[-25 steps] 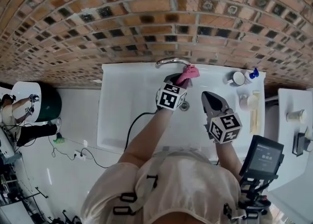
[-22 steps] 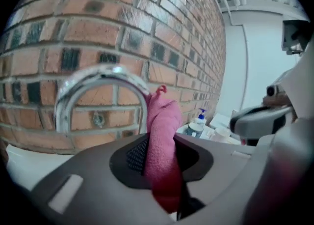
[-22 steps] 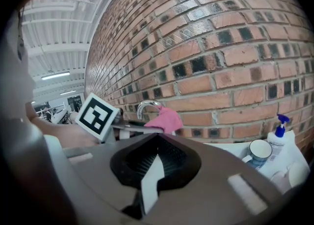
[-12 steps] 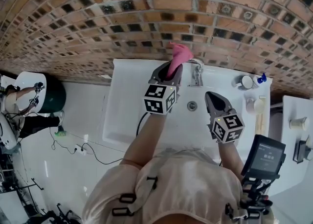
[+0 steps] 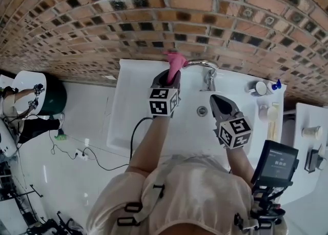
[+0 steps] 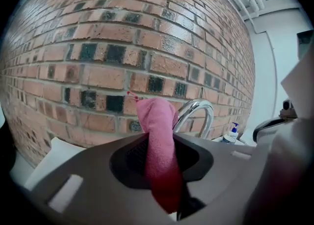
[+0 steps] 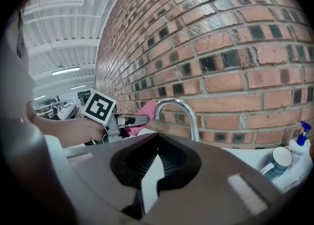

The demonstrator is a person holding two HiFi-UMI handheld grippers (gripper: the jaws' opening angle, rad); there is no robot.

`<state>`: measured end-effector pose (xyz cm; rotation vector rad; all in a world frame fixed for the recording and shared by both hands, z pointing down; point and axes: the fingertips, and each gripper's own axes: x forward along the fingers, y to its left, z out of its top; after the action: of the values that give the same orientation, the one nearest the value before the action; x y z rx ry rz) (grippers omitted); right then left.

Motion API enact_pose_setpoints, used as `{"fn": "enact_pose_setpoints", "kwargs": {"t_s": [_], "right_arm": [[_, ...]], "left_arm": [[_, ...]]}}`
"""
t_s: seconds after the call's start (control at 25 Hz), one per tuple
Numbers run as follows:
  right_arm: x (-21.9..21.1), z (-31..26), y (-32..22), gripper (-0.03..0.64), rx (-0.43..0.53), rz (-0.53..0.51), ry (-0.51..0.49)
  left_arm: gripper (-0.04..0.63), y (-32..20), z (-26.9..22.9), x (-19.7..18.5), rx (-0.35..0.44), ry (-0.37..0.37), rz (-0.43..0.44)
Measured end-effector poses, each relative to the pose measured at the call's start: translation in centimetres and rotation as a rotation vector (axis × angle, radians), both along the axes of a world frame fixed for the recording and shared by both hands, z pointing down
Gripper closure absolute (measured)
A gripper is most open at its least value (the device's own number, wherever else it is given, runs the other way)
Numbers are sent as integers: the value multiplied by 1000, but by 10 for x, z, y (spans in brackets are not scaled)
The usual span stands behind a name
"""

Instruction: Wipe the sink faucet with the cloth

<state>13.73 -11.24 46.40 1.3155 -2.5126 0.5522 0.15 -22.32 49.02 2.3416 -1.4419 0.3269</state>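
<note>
Brick wall [image 5: 154, 23], left hand-held gripper [image 5: 171, 75] clamping cloth [image 5: 174, 60]

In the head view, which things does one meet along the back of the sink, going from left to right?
pink cloth → faucet → cup → bottle with blue top
</note>
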Motion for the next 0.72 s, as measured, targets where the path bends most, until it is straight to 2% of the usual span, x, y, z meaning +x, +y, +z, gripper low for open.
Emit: {"fn": "enact_pose_setpoints", "kwargs": {"t_s": [0.2,0.48,0.72], "right_arm": [[8,-3,-2,623,7,27,8],[14,-10,-5,623,32,23,-9],[34,-4,6,623,19,52,-22]], "left_arm": [[497,-2,-12,19,47,-25,50],[497,-2,-50,36,140,-39,60],[497,9,-74,95,184,-2,193]]}}
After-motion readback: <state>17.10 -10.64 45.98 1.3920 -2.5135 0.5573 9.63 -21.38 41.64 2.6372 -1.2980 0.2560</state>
